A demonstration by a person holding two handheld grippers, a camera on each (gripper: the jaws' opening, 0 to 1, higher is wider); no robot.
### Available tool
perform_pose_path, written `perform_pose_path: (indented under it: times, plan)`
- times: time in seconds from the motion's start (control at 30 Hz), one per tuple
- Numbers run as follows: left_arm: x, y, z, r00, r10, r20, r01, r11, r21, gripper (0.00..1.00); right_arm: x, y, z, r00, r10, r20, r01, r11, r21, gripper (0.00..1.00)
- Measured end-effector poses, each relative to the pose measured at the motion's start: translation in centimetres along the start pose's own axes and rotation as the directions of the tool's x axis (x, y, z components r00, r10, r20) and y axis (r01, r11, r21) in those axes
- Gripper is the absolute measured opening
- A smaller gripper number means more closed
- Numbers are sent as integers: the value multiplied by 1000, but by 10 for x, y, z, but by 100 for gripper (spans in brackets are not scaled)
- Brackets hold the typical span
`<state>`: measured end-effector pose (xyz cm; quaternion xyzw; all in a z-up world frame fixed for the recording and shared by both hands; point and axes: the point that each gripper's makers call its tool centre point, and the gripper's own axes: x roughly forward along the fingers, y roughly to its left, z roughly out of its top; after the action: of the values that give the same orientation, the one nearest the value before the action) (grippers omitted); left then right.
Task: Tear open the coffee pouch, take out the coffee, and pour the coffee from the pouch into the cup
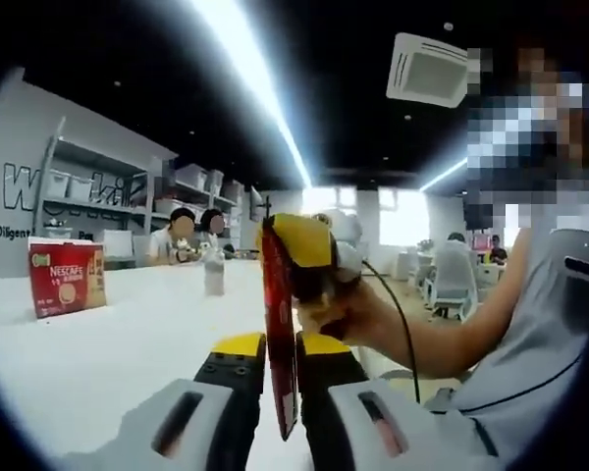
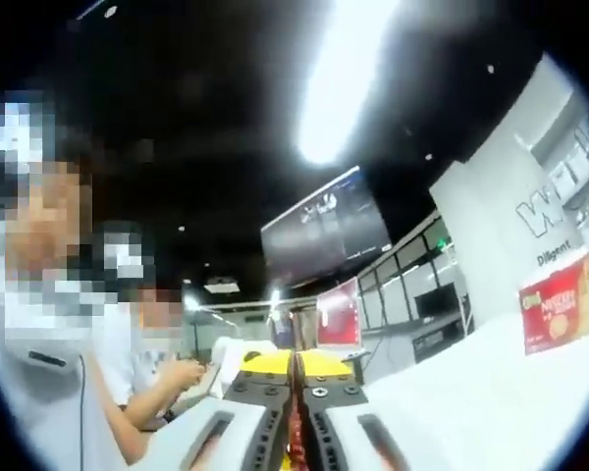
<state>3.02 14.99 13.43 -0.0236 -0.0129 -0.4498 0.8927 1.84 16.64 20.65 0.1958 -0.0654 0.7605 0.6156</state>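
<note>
Now coffee pouch [image 1: 279,334] between both claws

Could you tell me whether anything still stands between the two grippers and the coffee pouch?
Nothing does: the coffee pouch is already clamped edge-on between the left gripper jaws, and the right gripper grips its upper end.

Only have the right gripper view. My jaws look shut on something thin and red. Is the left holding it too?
Observer: Yes. The left gripper is shut on the lower part of the red coffee pouch.
Operator: Where on it is the right?
Observer: The right gripper clamps the pouch's top end, and the pouch runs straight between the two.
Operator: Torn?
Observer: Cannot tell. In the left gripper view it is edge-on, one unbroken red strip between the grippers.
</note>
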Motion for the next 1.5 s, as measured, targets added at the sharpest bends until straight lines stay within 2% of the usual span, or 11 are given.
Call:
perform_pose_path:
  times: [0.07,0.13,0.17,0.33,0.43,0.6,0.83,1.2,1.27,1.33,1.5]
  plan:
    - [2,-1,9,999,1,46,0,1000,-17,27,2,1,-3,1000,-3,-2,3,999,44,1]
    - [1,-3,13,998,-11,65,12,1000,-21,20,5,4,-8,1000,14,-1,-13,994,108,1]
    - [1,-4,14,998,-16,66,17,1000,-24,12,6,3,-10,1000,15,3,-15,992,127,1]
    - [-5,2,8,1000,-2,27,3,998,-68,9,7,-2,-16,999,24,30,-32,962,273,5]
    - [-8,5,3,1000,2,3,-1,995,-98,9,6,-3,-26,1000,18,-25,-13,979,204,11]
    - [-7,2,2,1000,-8,-1,8,996,-92,10,5,0,-26,999,29,-36,-20,975,222,4]
    - [1,-6,-4,1000,-24,-20,24,1000,-12,16,4,-5,-26,998,11,-61,18,895,447,1]
    - [-1,-5,0,999,1,-33,0,999,42,11,5,-11,-24,1000,16,-27,1,843,537,2]
    - [-2,-5,0,999,2,-35,-1,1000,11,10,6,-9,-22,1000,20,-24,-5,853,522,2]
    - [-4,-2,-2,999,-2,-52,-1,997,-74,10,7,-9,-25,999,12,-50,10,906,422,4]
    - [-5,0,-3,999,-9,-48,4,994,-107,9,8,-9,-25,997,7,-82,23,931,364,6]
